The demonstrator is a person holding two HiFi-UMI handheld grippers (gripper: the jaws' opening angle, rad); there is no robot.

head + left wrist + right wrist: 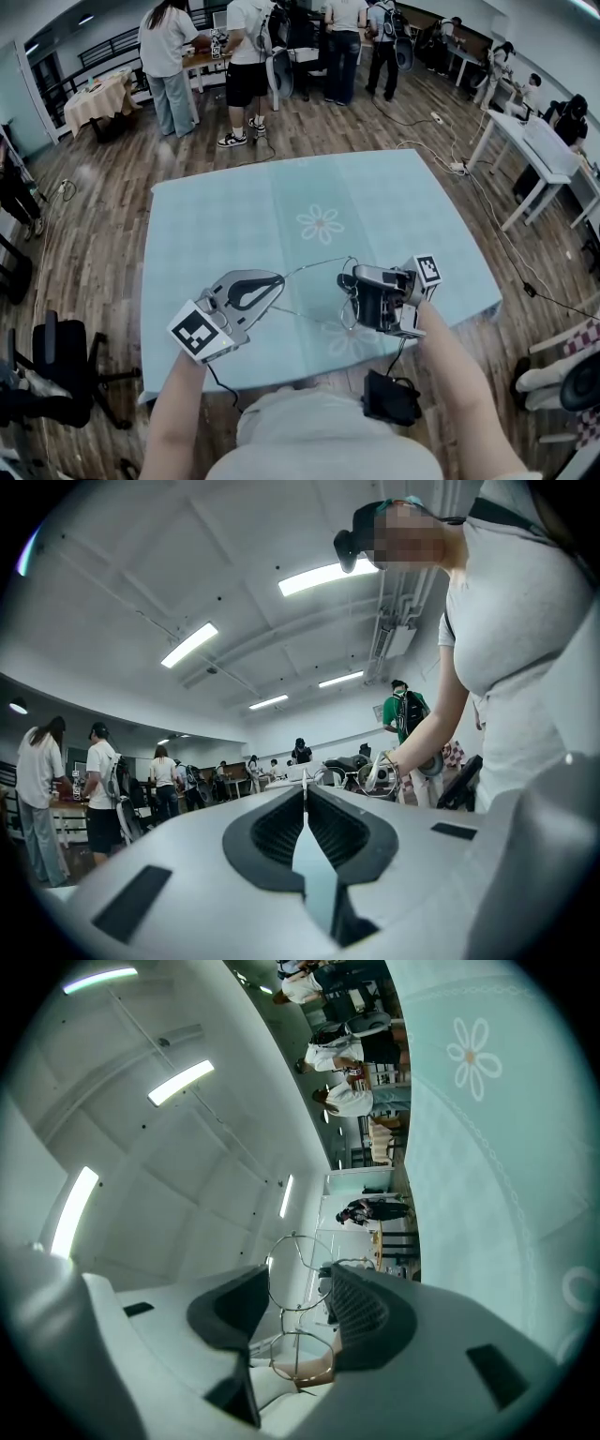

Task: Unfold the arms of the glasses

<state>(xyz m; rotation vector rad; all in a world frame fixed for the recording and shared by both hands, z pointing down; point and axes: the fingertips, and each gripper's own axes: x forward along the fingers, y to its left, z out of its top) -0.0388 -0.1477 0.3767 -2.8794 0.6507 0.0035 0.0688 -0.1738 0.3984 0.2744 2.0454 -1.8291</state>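
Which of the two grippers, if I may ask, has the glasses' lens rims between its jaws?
The right gripper: both wire rims stand between its jaws, while the left gripper pinches only a thin arm.

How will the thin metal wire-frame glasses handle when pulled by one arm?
Probably very light and easily bent: the thin metal wire-frame glasses are bare wire rims. Their arm looks springy and may slip from the left hand-held gripper.

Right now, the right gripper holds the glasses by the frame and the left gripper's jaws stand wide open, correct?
No. The left gripper is shut on the arm at its tip, as the left gripper view shows. The right gripper does hold the frame.
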